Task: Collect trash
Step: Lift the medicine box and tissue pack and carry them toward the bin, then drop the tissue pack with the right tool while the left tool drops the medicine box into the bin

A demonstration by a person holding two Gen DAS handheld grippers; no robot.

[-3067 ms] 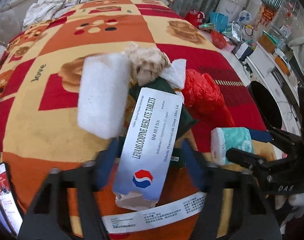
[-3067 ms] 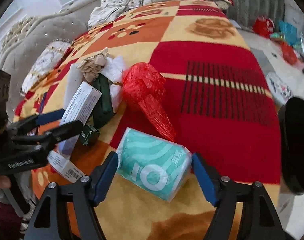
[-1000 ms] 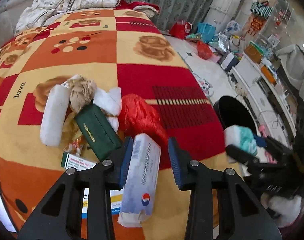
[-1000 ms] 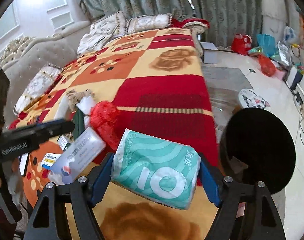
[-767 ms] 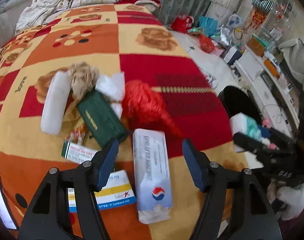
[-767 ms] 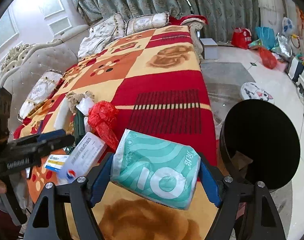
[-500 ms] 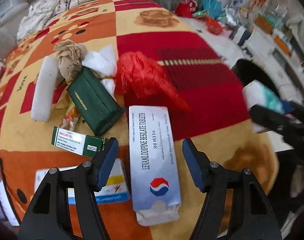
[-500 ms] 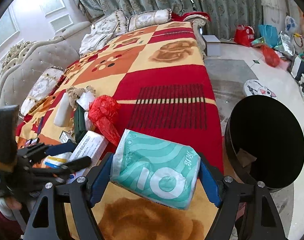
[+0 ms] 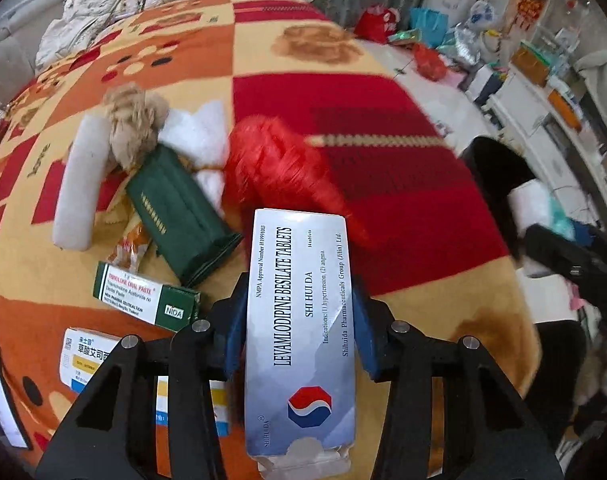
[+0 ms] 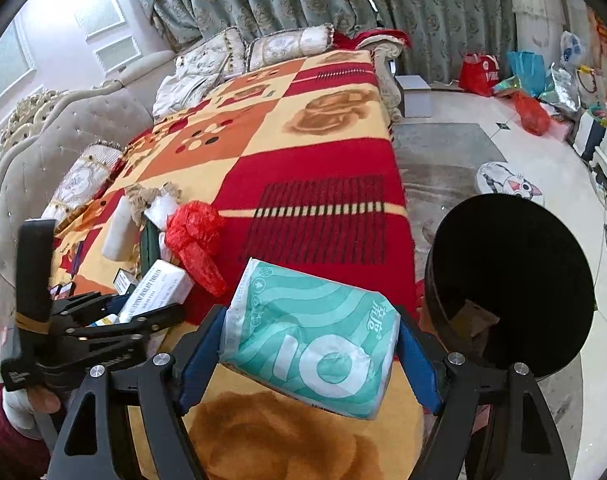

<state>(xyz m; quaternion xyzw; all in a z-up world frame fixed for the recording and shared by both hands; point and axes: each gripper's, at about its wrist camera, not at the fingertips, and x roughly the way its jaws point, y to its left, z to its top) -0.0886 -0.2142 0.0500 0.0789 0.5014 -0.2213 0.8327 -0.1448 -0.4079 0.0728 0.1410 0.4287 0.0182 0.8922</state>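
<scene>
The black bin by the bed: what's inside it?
In the black bin, one brownish cardboard-like scrap shows near the bottom. The rest of the inside is dark, and the near wall hides part of the floor, so more may lie there.

Glossy cardboard tablet box (image 9: 301, 328), fuzzy woven blanket (image 9: 403, 216)

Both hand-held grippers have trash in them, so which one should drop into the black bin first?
The right hand-held gripper, likely. It is shut on the teal tissue pack, with the black bin open just beside it. The left hand-held gripper has just closed around the silver tablet box, low over the blanket.
</scene>
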